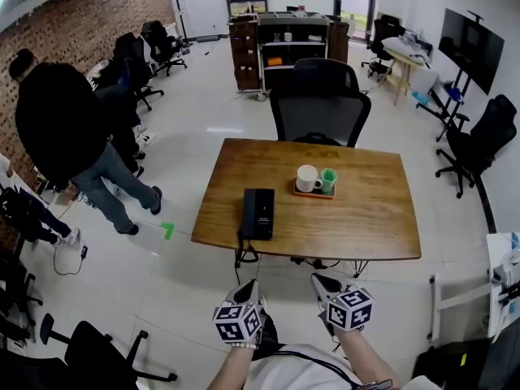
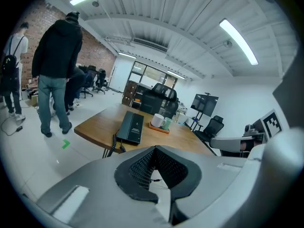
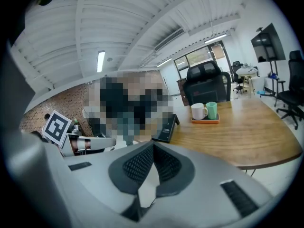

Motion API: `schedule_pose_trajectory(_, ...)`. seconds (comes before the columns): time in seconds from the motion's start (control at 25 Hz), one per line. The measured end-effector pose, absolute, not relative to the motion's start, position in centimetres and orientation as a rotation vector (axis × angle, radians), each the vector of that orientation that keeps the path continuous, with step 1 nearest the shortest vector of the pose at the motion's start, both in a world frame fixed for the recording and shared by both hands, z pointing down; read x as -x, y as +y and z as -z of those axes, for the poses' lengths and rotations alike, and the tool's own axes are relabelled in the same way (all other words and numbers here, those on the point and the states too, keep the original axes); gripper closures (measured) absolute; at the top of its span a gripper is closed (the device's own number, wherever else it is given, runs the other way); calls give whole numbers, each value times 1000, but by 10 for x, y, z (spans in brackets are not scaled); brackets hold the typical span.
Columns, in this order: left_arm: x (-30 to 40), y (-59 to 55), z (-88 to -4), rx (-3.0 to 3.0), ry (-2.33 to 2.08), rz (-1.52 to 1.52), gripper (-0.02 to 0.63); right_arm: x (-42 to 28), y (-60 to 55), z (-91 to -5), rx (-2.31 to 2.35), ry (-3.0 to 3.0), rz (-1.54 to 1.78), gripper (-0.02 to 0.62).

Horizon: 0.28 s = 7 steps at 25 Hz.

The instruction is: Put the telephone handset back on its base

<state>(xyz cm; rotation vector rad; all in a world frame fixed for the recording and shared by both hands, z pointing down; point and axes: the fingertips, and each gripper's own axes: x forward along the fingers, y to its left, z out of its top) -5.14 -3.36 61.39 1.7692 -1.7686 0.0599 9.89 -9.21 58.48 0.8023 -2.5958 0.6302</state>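
A black telephone (image 1: pixel 258 214) lies flat near the front left edge of the wooden table (image 1: pixel 366 226). Its coiled cord (image 1: pixel 244 255) hangs over that edge. I cannot tell the handset apart from the base. The left gripper view shows the telephone (image 2: pixel 131 127) and the cord (image 2: pixel 115 144) ahead of the jaws, and the right gripper view shows the telephone (image 3: pixel 167 128) at the table's left end. Both grippers hang in front of the table, well short of it. My left gripper (image 1: pixel 249 288) (image 2: pixel 153 150) and my right gripper (image 1: pixel 322 282) (image 3: pixel 153 145) are shut with nothing between the jaws.
An orange tray (image 1: pixel 314 192) with a white mug (image 1: pixel 307 178) and a green cup (image 1: pixel 328 179) sits mid-table. A black office chair (image 1: pixel 319 104) stands behind the table. A person (image 1: pixel 69 132) stands at the left, with more chairs around and a shelf trolley (image 1: pixel 284 47) at the back.
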Motion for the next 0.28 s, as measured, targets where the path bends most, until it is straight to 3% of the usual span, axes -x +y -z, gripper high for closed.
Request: schedule_pose_trajectory(0.28,51,-32,-611,-1773,-1776,-66,604,-97,-87,-583,-787,-2605,-622,592)
